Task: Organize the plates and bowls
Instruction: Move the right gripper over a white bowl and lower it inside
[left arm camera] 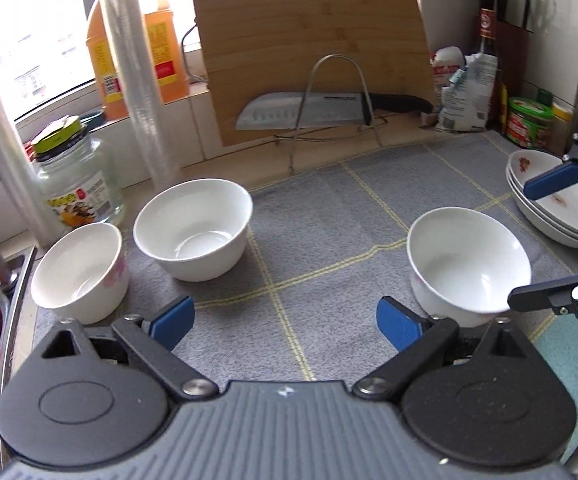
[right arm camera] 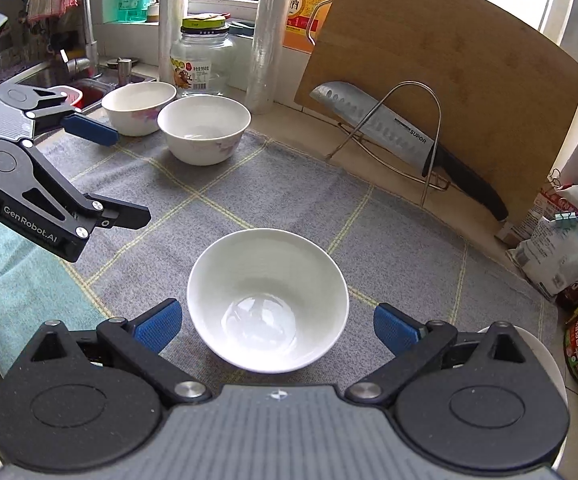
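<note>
Looking down my right gripper (right arm camera: pixel 275 326), I have its blue fingers (right arm camera: pixel 157 325) spread wide, with a white bowl (right arm camera: pixel 267 300) upright on the grey checked mat (right arm camera: pixel 289 200) between them, neither pad touching it. At about 11 o'clock from that bowl two more bowls stand side by side near the mat's far edge: a floral bowl (right arm camera: pixel 204 130) and, just beside it toward the sink (right arm camera: pixel 85 90), a paler bowl (right arm camera: pixel 139 106). My left gripper (left arm camera: pixel 285 322) hangs over bare mat, fingers apart and empty. In its view the pair of bowls sits at 10 o'clock and the single bowl at 2 o'clock. A stack of flowered plates (left arm camera: pixel 561 216) rests on the counter at 3 o'clock, at the mat's right edge. A cutting board (left arm camera: pixel 313 52) with a knife (left arm camera: pixel 301 112) on a wire rack leans at 12 o'clock.
</note>
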A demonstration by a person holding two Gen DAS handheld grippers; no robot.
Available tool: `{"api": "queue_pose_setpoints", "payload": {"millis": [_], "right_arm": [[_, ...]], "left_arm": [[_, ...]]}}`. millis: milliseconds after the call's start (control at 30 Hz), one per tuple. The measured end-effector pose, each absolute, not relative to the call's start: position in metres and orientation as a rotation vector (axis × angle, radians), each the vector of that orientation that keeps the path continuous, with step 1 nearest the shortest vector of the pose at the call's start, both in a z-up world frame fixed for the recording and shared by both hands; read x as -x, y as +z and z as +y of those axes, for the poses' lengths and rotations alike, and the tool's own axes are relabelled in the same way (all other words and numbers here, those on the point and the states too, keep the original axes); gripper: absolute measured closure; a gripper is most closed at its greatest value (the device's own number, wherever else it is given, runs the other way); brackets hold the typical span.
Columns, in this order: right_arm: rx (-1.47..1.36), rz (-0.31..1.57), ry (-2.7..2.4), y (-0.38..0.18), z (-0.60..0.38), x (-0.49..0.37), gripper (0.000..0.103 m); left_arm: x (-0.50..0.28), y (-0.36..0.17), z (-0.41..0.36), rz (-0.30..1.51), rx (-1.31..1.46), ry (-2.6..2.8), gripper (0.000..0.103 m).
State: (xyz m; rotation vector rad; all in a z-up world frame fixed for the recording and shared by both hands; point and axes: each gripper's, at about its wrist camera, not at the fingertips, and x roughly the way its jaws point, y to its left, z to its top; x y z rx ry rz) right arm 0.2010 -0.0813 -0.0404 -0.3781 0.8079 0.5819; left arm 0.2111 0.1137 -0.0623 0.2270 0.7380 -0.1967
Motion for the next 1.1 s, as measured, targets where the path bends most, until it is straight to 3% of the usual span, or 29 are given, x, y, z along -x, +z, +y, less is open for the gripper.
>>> {"api": "queue_pose_setpoints", "payload": {"millis": [900,1100], "right_arm": [[0.289,0.841,0.505,-0.043,0.046,-0.309,0.0],[0.272,0.869,0.543,-0.049,0.061,-0.338,0.006]], "left_arm": [[-0.276,-0.101,0.177,0.725,-0.138,-0.206,0.006],[-0.287,-0.104,0.173,0.723,-0.125,-0.182,0.006]]}}
